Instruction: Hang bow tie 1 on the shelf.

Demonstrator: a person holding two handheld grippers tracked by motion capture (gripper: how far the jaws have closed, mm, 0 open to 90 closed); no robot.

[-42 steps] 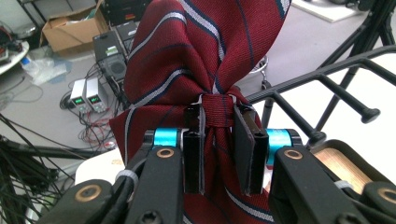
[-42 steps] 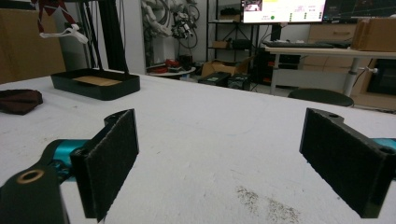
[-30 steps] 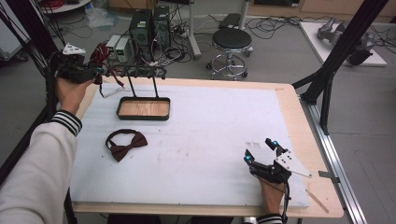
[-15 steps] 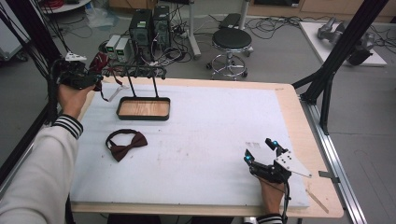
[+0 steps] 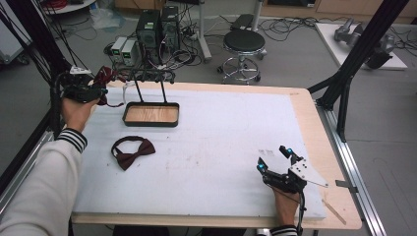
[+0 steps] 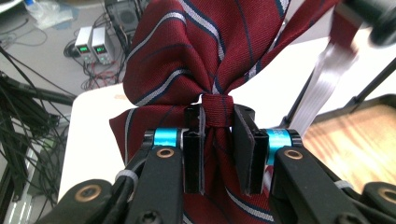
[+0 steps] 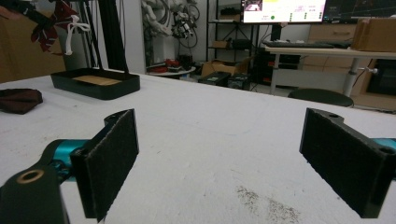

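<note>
A person's left gripper (image 6: 218,154) clamps the narrow knot band of a striped bow tie (image 6: 196,51), its two black padded jaws pressing the band from either side. The tie is woven dark red cloth with thin white and navy stripes, gathered into soft folds that fan out above the knot; its upper edge runs out of the left gripper view, and a pale flat strap (image 6: 322,79) trails off to one side, blurred. In the high view the same tie (image 5: 104,78) is held just left of the rack (image 5: 150,76), a dark bar on two thin posts that rises from a shallow black tray (image 5: 127,112) with a wood-grain floor. How the tie sits against the bar is hard to make out at that size.

A second bow tie (image 5: 133,152), plain dark red, lies flat on the white foam mat (image 5: 221,132) just in front of the tray. The mat's surface looks matte and faintly speckled.

Well to the right of the tray, near the mat's front edge, the right gripper (image 5: 275,160) rests in the person's hand with jaws spread wide and nothing between them. Its felt-like black pads (image 7: 112,158) show a coarse, fuzzy face in the right gripper view.
</note>
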